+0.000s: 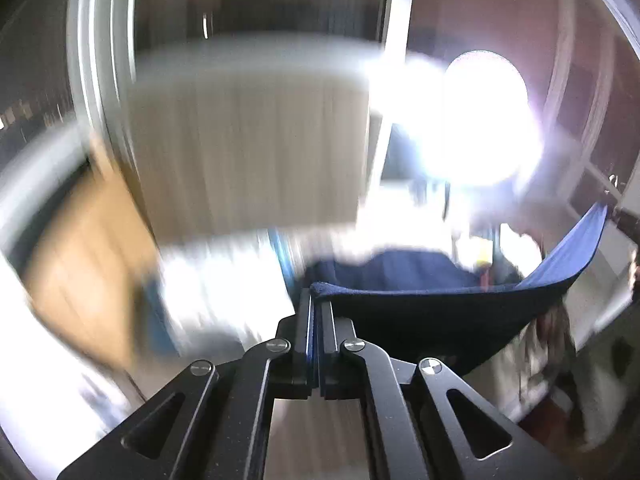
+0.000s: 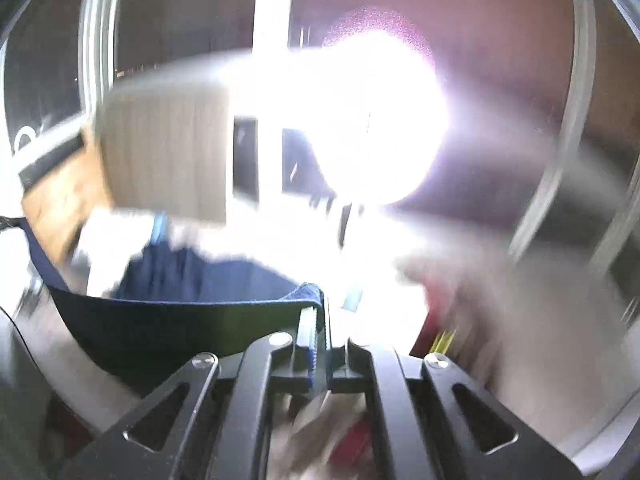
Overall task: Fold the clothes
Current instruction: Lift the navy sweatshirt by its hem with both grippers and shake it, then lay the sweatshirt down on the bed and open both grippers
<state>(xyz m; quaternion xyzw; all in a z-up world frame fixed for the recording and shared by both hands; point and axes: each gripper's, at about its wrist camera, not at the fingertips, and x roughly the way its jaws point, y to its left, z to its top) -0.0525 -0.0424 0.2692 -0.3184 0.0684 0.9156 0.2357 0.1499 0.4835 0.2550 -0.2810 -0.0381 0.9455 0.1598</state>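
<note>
A dark blue garment [image 1: 432, 316] hangs in the air, stretched between both grippers. My left gripper [image 1: 316, 300] is shut on one corner of it, and the cloth runs off to the right. In the right wrist view my right gripper [image 2: 318, 304] is shut on the other corner of the blue garment [image 2: 180, 320], and the cloth sags to the left. More blue fabric [image 1: 400, 270] lies lower down behind the held edge. Both views are blurred by motion.
A pale ribbed box-like shape [image 1: 248, 152] is ahead, with a wooden surface [image 1: 88, 248] to its left. A very bright lamp [image 1: 480, 120] glares at the right; it also shows in the right wrist view [image 2: 380, 120]. White frames and a pile of light cloth [image 1: 552, 360] are at the lower right.
</note>
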